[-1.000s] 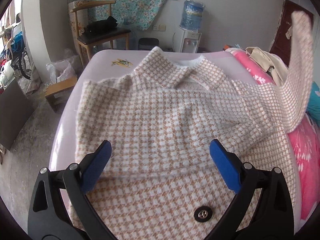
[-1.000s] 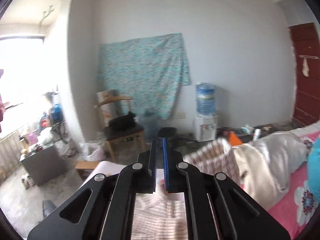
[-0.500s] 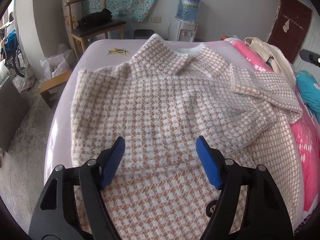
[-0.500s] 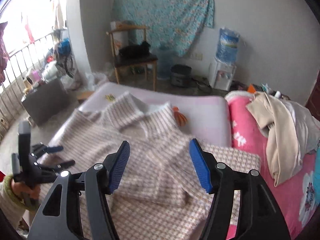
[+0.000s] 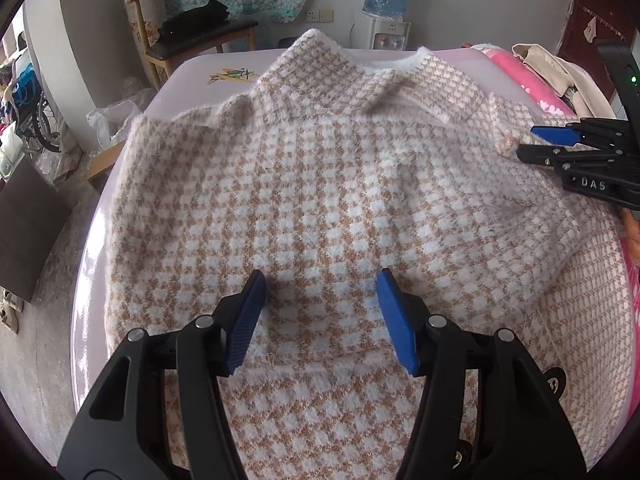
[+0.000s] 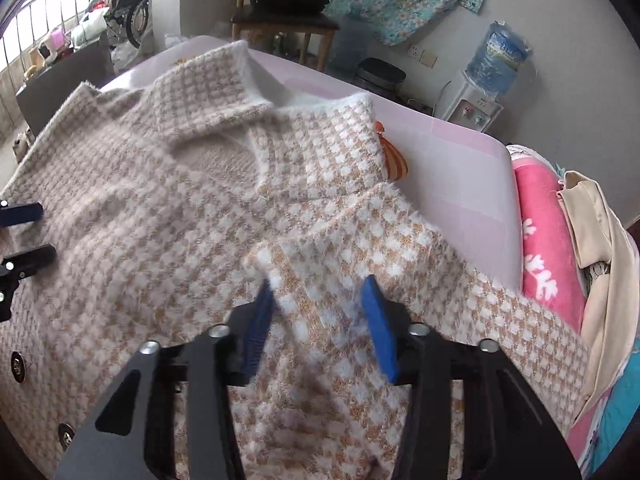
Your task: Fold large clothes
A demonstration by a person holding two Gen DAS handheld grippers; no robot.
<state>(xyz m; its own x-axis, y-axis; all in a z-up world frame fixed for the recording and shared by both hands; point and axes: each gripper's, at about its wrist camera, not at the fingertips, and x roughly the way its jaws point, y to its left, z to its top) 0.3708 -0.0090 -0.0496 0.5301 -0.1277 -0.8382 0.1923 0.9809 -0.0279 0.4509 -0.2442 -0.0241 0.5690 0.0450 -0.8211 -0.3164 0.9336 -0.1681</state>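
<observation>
1. Left wrist view: the coat (image 5: pixel 320 200) is lying spread on the bed (image 5: pixel 192 76), collar toward the far end. The left hand-held gripper (image 5: pixel 320 312) is hovering over the coat's middle, its jaws partly apart after narrowing just now, with nothing pinched between them. The right hand-held gripper (image 5: pixel 560 144) is coming in at the coat's right edge.

2. Right wrist view: the right hand-held gripper (image 6: pixel 316 328) is straddling the folded-in sleeve (image 6: pixel 360 248), its jaws having just been closing. The pads are looking close to the fuzzy cloth, but I cannot tell whether they are pressing on it yet.

3. Risks: a shallow bite may be catching only the pile, so the sleeve could slip free. Grabbing two layers would be dragging the body along and wrinkling the fold.
</observation>
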